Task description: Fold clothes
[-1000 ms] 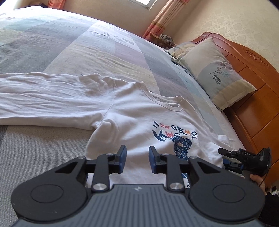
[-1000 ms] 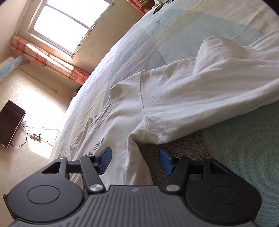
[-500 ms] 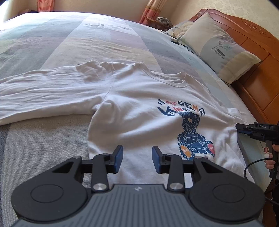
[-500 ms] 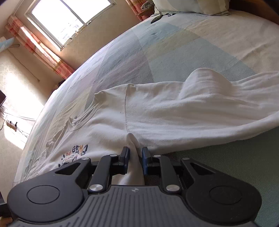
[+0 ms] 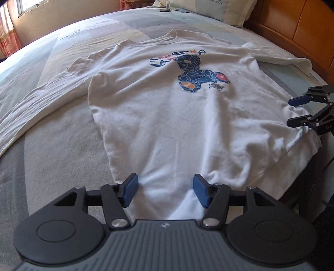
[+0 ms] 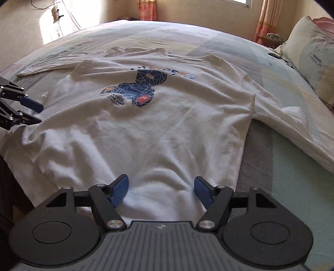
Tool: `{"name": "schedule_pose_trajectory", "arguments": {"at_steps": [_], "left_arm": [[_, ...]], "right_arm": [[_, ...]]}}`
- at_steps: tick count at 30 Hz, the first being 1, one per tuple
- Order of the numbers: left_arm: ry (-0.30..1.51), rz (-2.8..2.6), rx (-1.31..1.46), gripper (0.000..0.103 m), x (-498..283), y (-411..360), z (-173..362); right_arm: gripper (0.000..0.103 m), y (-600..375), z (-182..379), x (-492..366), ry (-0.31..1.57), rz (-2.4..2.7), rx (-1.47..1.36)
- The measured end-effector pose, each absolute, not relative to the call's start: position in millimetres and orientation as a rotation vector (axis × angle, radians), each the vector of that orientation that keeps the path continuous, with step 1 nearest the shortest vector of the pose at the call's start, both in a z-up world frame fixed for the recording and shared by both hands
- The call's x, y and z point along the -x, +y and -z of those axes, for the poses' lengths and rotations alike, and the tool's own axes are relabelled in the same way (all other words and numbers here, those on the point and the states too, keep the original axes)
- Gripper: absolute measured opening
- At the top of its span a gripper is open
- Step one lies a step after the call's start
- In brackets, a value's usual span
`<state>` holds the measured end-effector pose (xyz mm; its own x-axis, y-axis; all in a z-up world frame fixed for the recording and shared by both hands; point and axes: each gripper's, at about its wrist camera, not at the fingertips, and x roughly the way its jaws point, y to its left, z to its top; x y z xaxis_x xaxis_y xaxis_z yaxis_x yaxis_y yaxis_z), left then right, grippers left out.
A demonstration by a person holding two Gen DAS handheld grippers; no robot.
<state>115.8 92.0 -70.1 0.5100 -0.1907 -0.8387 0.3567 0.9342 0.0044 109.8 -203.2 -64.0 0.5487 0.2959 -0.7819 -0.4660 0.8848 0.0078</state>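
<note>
A white long-sleeved shirt [image 5: 167,116] lies face up on the bed, its blue and orange print [image 5: 194,73] toward the collar. My left gripper [image 5: 166,187] is open at the hem, near the shirt's left corner, with hem cloth between its fingers. In the right wrist view the shirt [image 6: 156,125] spreads ahead, and my right gripper [image 6: 160,187] stands open over the hem near the right corner. Each gripper shows in the other's view: the right gripper [image 5: 300,110] and the left gripper [image 6: 31,113] both have their fingers apart. One sleeve [image 5: 41,98] stretches left, and a sleeve [image 6: 292,116] trails right.
The patchwork bed cover [image 5: 52,156] surrounds the shirt. A pillow [image 6: 313,62] leans at the wooden headboard [image 5: 302,25]. A small dark object [image 6: 274,55] lies near the pillow. The bed edge drops off into shadow [image 5: 313,187]. Curtains [image 6: 269,18] hang behind.
My right gripper was shut on cloth near the armpit half a second ago; it now stands open at the hem. My left gripper drew back to the hem and opened wider.
</note>
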Motion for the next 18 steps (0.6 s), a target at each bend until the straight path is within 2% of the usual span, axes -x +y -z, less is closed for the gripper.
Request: {"name": "schedule_pose_trajectory", "arguments": {"at_steps": [3,7,10,13,15,17,18], "left_arm": [[0.956,0.307,-0.211,0.059,-118.2,86.5,56.7],[0.841,0.338,-0.205,0.061,-144.3,63.8,42.9],[0.813,0.306,-0.196,0.061,-175.3,50.0,54.1],[0.864,0.236,-0.187,0.061,-196.1,52.3,76.3],[0.864,0.205,-0.158,0.066,-194.1,69.2,82.1],[0.857,0.174,-0.133,0.066,-189.1,88.7,84.2],[0.862,0.165,-0.120,0.065,-187.7,97.0,83.3]], "right_arm": [[0.080,-215.4,57.7,-98.2,0.916,-0.428,0.201],[0.080,-191.4,36.6,-98.5,0.831,-0.489,0.184],[0.080,-148.8,35.9,-109.2,0.790,-0.578,0.182],[0.080,-130.7,42.1,-112.1,0.795,-0.602,0.179],[0.081,-133.5,42.2,-108.2,0.801,-0.598,0.180],[0.090,-136.3,42.3,-104.2,0.808,-0.595,0.180],[0.091,-137.7,42.4,-102.2,0.811,-0.593,0.181]]}}
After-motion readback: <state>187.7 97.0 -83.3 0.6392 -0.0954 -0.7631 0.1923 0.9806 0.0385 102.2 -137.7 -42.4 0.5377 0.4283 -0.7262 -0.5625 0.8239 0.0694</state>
